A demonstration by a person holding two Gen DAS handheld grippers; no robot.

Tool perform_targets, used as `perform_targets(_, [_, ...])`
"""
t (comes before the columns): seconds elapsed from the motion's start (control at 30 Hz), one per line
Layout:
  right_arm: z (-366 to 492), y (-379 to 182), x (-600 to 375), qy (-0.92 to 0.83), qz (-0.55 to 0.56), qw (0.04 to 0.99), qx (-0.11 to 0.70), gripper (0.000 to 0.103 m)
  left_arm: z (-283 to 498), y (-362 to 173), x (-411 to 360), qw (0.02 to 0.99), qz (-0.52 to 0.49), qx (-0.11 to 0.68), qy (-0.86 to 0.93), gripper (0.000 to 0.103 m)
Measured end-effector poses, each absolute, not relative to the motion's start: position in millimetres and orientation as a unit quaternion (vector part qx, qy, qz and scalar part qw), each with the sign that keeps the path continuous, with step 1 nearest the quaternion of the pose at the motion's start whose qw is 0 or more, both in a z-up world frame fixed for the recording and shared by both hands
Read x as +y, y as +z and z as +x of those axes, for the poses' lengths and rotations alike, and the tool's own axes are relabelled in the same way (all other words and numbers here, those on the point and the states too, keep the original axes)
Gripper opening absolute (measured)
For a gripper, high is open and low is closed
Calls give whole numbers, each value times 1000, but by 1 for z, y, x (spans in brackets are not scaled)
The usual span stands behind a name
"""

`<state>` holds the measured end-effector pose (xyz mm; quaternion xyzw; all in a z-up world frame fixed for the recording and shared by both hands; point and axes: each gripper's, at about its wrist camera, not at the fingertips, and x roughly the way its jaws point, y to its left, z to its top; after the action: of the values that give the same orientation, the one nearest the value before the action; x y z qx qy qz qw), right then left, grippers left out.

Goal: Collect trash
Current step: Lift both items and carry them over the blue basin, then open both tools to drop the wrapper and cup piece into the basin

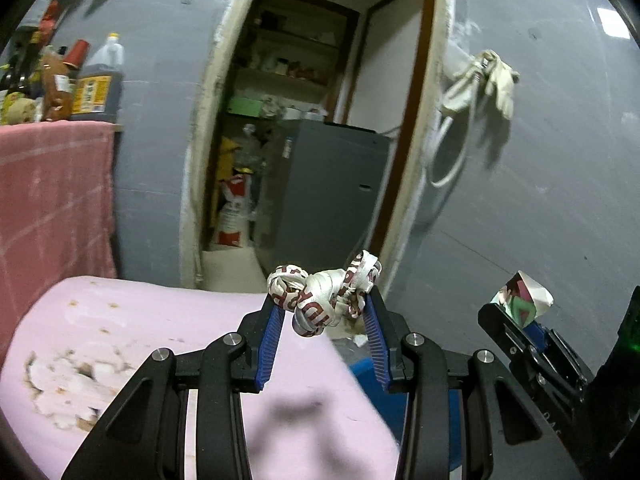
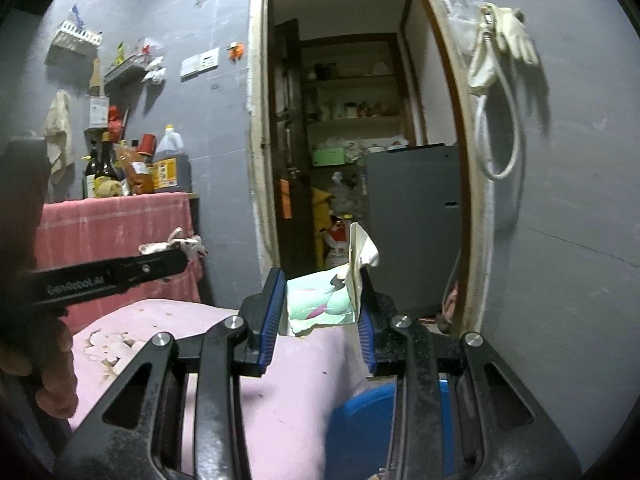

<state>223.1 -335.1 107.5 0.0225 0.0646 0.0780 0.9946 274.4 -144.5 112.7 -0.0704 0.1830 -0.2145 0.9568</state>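
My left gripper [image 1: 325, 305] is shut on a knotted wad of white tape with red letters [image 1: 320, 296], held in the air above the edge of a pink foam pad [image 1: 140, 340]. In the same view the right gripper shows at the lower right with a folded colourful paper [image 1: 524, 296] in it. In the right wrist view my right gripper [image 2: 322, 300] is shut on that crumpled pale green paper carton [image 2: 320, 300], whose white flap sticks up. The left gripper's arm [image 2: 108, 276] crosses that view at the left, carrying the tape wad [image 2: 176, 246]. A blue bin [image 2: 360, 420] lies below both grippers.
An open doorway [image 1: 320, 120] ahead shows shelves and a grey cabinet [image 1: 332, 184]. A pink cloth [image 1: 52, 192] covers a table with bottles [image 1: 96, 84] at the left. Gloves and a hose [image 2: 500, 60] hang on the grey wall at the right. A hand [image 2: 48, 360] holds the left gripper.
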Motion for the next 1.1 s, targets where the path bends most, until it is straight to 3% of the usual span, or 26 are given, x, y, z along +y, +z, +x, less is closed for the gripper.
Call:
perform_targets(0.3, [233,90,-381,31,70,990,121,34,279,85,-192,939,-61,221,-255,35])
perform_targets(0.57, [252,58,-426,8,144,968,204,34,301,45,-232,907,-56,313,-277,35])
perform_targets(0.97, [280,35,-441,7,175,950,257,36,328,1,-243,880,-71,397,-251,36])
perform_targets(1.1, [284,31,-443,10,188,946,263,36,329,0,-245,880,-66,397,-251,40])
